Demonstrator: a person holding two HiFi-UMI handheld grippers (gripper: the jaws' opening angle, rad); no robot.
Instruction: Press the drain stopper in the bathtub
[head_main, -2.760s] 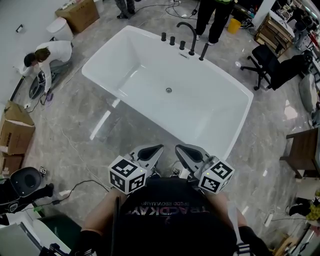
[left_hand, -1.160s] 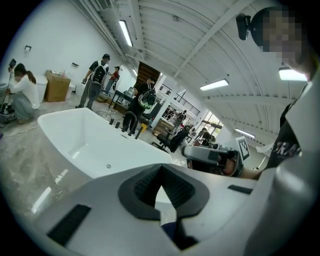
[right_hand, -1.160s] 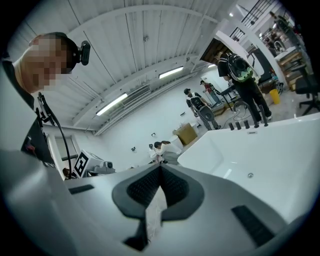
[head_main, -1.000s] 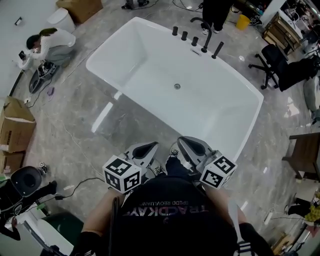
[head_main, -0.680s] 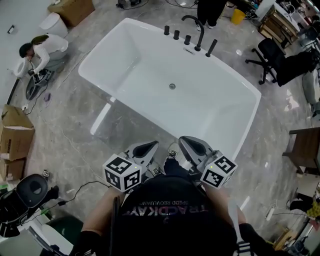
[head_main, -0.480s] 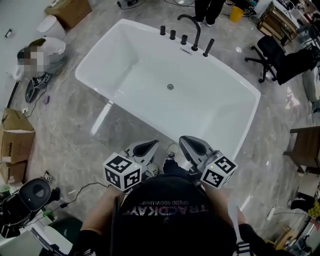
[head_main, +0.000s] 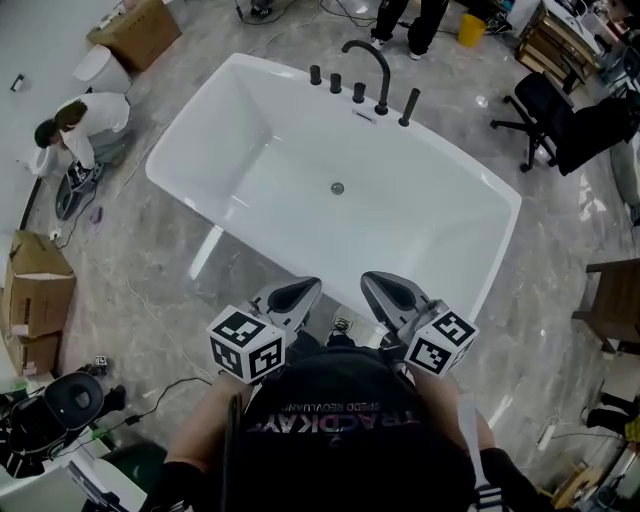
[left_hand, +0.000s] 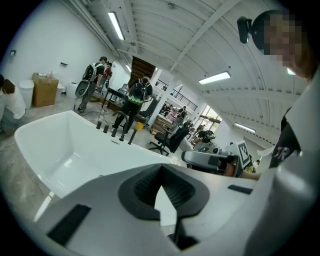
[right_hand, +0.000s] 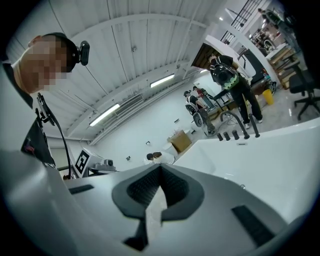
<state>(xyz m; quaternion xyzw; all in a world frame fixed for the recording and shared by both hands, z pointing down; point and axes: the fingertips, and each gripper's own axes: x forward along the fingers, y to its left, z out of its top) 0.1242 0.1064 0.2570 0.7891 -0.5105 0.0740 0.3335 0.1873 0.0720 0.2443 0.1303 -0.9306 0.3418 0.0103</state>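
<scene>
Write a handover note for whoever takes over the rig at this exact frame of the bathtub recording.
Left gripper: shut, empty, held close to the body, outside the tub's near rim.
Right gripper: shut, empty, beside it.
Drain stopper: mid-floor of the bathtub, below the black faucet on the far rim; neither gripper is near it.
Done: nothing, stopper not yet pressed.
Left: reach into the tub and press the stopper.

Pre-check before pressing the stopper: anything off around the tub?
Nothing stands out. The bathtub sits level and looks empty, the drain stopper sits mid-floor, and the faucet stands upright at the far rim. The left hand-held gripper and right hand-held gripper are shut, empty, short of the bathtub.
</scene>
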